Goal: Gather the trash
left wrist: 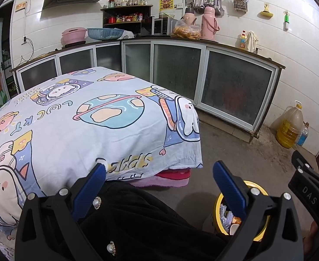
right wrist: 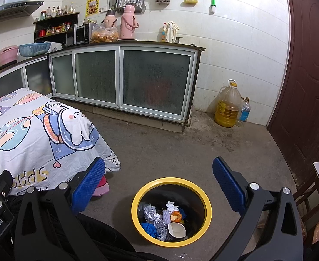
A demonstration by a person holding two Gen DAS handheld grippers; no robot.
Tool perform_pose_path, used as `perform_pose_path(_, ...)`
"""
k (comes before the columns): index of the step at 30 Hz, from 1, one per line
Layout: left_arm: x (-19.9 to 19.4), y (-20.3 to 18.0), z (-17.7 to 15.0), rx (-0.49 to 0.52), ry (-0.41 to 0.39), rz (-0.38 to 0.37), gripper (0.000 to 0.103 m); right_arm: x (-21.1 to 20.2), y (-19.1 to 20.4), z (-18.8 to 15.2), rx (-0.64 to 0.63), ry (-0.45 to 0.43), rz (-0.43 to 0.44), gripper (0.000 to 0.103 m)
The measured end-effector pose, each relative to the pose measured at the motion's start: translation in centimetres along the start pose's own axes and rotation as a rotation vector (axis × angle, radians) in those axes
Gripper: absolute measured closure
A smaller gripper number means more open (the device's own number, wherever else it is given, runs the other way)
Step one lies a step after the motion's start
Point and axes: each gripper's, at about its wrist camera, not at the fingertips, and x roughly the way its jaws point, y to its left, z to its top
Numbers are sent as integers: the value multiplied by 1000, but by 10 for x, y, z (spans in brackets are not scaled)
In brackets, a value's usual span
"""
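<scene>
— Where's the trash?
— In the bin (right wrist: 171, 211) on the floor (right wrist: 181, 148), beside the table (right wrist: 29, 134): foil, blue scraps, a white cup, maybe orange peel.
— The right gripper (right wrist: 159, 181)?
— Fingers wide, empty, above the bin.
— The left gripper (left wrist: 159, 184)?
— Fingers also wide and empty, at the table's edge, bin (left wrist: 221, 198) just to its right.

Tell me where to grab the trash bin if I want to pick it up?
Probably grip the trash bin by its yellow rim, coming straight down from above, one finger inside and one outside. It stands upright on the floor with its mouth open, so the rim is the thin, reachable edge. The right gripper hangs open above it.
</scene>
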Motion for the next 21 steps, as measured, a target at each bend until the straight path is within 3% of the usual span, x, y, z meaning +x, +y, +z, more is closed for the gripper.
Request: perform_pose_path(21, 1, 1, -3, 7, 8, -4, 8, 0, -2, -3, 2, 3, -1, 8)
